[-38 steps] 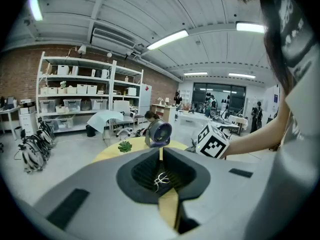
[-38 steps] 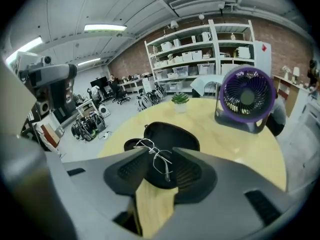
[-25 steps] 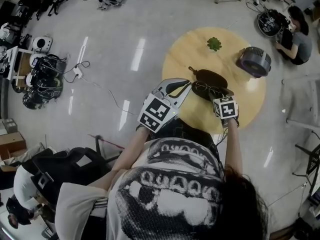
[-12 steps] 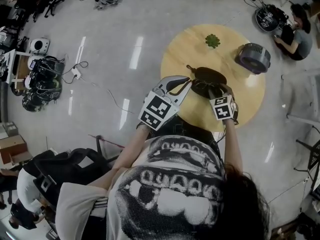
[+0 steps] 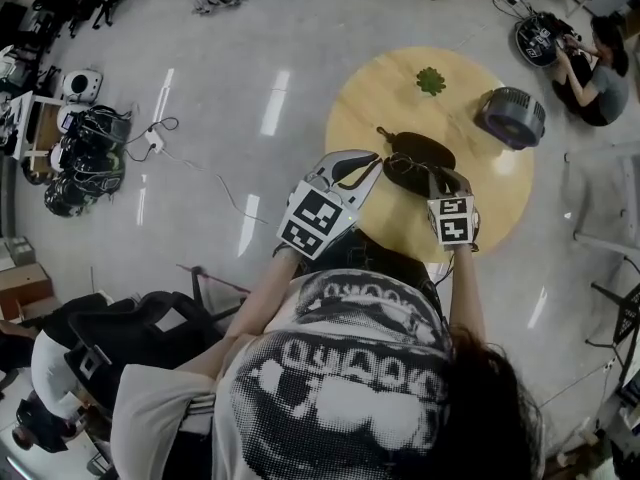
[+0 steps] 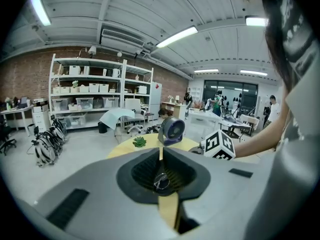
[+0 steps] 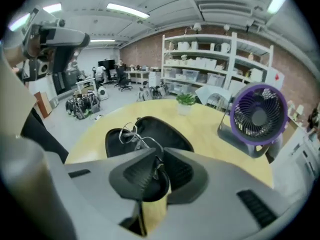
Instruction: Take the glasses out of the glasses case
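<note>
Glasses case (image 5: pixel 420 153) lies open, lid already back. The wire-framed glasses (image 7: pixel 131 133) are caught at one end but remain over the case's hollow; lifting them clear is what remains. Right gripper (image 7: pixel 157 159), on the case's near side, is closing narrowly on the frame. Left gripper (image 6: pixel 161 156) has its jaws drawn together at the case's left edge; whether it pinches the case cannot be told. The glasses' long axis runs from the right gripper across the case, lens end farthest.

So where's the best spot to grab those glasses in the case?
By the thin wire end nearest the person, coming from above on the near side. The glasses lie in the open case, and that end sticks out toward the right tool, whose jaws are closing on it.
</note>
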Demonstrator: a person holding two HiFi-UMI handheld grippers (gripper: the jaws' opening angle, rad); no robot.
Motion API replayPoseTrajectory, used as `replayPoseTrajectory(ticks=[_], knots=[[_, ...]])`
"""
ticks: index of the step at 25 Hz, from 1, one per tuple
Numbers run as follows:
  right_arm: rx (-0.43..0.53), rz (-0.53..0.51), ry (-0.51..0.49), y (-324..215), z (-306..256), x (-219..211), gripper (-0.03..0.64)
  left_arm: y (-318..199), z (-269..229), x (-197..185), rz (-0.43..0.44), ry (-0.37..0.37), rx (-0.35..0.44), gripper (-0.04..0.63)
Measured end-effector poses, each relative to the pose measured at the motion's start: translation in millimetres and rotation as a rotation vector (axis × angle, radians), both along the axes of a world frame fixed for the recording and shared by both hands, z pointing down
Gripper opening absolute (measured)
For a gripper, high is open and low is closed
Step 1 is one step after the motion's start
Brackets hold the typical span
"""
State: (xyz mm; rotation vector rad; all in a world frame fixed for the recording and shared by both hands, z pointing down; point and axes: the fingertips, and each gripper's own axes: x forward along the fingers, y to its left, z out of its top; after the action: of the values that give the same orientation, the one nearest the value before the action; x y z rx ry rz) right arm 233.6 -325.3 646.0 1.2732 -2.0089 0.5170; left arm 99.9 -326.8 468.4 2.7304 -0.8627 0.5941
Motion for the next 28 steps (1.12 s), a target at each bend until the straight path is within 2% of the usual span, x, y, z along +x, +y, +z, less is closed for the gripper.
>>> replayPoseTrajectory(ticks=[1,2,7,16,28], knots=[[0.015,0.020,-0.010,-1,-3,3,0.053,1,0,0,0.001,0.001,-0.001,0.028],[0.022,0.036,-0.031,-1,-6,4,0.035,1,1,0,0.003,0.001,-0.002,0.028],[0.012,0.056,-0.080,3,-10,2,0.026,7,2,0,0.015,0.004,-0.003,0.028],[0.071,0.115,-0.160,12,-44,-14,0.015,22,1,-23,0.019,0.013,-0.012,0.028],[0.210,0.167,-0.162,47,-105,-54,0.012,72,-4,-75,0.039,0.022,-0.006,0.028]])
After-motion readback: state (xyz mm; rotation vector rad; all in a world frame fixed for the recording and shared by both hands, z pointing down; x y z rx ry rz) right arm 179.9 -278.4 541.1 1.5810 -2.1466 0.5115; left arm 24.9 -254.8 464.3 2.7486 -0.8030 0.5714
